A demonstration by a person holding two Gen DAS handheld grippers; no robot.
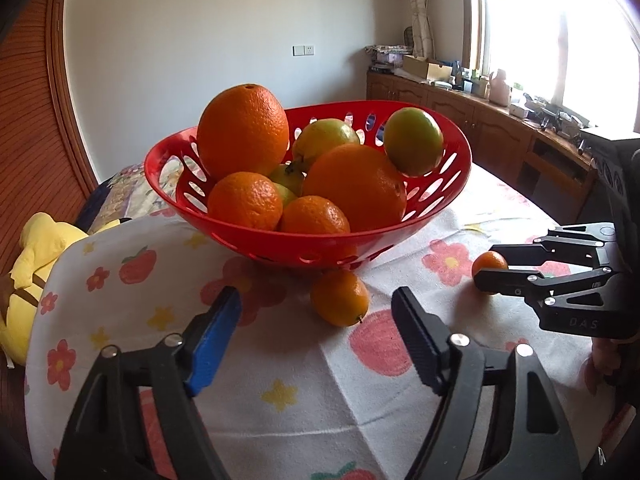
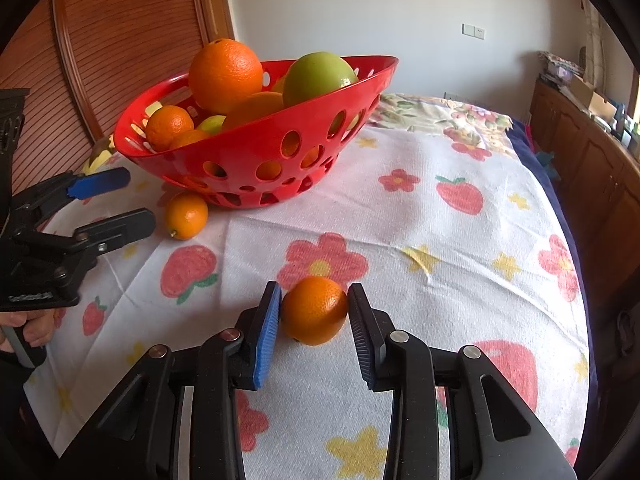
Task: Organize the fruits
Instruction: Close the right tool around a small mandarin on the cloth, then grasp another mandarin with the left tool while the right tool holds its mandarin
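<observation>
where the printed cloth [image 2: 400, 216] covered the worktop, its flowers, strawberries and stars ran out to every edge, and a second floral cloth [image 2: 432, 114] lay at the far end. a wooden cabinet [image 1: 472, 120] stood along the window wall, its top crowded with boxes and small items too blurred to name. a yellow plush toy [image 1: 28, 280] sat off the cloth's edge on the left.

the red basket [image 2: 240, 152], pierced with oval holes, stood on the cloth toward the far left and leaned a little. it held a heap of fruit: a big orange [image 1: 243, 130] on top, another large orange [image 1: 356, 188] lower down, two smaller oranges at the front, and several green fruits [image 1: 414, 140], one resting against the rim.

the left claw [image 1: 316, 316] was spread wide with nothing between its fingers, pointed at the basket's base. the right claw [image 2: 314, 312] was closed in around a small orange [image 2: 314, 310] that sat on the cloth well apart from the basket; the blue pad [image 2: 266, 332] on one side touched the fruit's skin, and the dark finger on the other side met it or stood just off it, i could not tell which.

another small orange [image 1: 339, 298] lay on the cloth, tucked just beside the basket's base and ahead of the left claw.
</observation>
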